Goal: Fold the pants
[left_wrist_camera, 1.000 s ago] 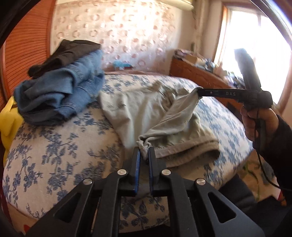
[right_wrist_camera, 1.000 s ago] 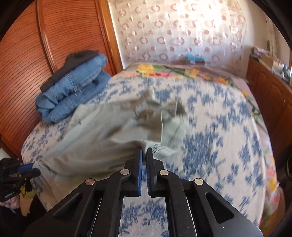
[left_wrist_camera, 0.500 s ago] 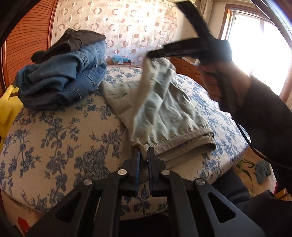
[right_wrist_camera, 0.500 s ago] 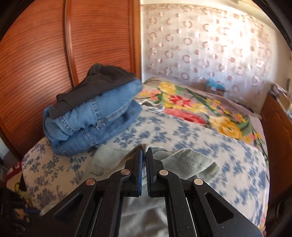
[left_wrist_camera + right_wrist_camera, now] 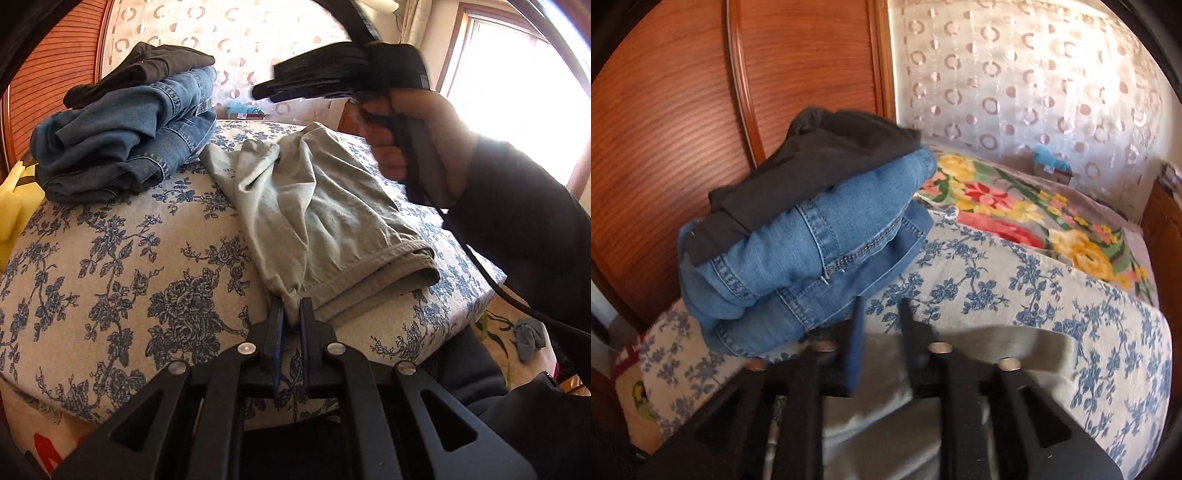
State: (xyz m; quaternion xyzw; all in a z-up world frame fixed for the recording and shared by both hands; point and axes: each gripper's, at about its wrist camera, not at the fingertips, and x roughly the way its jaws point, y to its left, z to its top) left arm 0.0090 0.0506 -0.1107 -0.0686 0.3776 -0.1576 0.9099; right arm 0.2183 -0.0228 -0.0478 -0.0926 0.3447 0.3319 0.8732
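Grey-green pants [image 5: 321,206] lie folded over on the bed, their doubled hem at the near edge. My left gripper [image 5: 291,317] is shut on the near corner of the pants, and the cloth runs up between its blue pads. A hand holds my right gripper [image 5: 258,94] in the air above the far end of the pants. In the right wrist view the right gripper [image 5: 881,314] has its jaws opening, with nothing between them. The pants [image 5: 960,354] lie flat just under it.
A stack of folded blue jeans [image 5: 122,147] topped by a dark garment [image 5: 147,70] sits at the bed's far left, close to the right gripper. The bed [image 5: 110,258] has a blue-flowered cover. A wooden wardrobe [image 5: 665,110] stands behind, and a bright floral blanket [image 5: 1034,214] lies further back.
The right gripper carried the pants' end up and across toward the jeans, laid it down over the rest, then let go as its jaws parted. The left gripper kept its hold.
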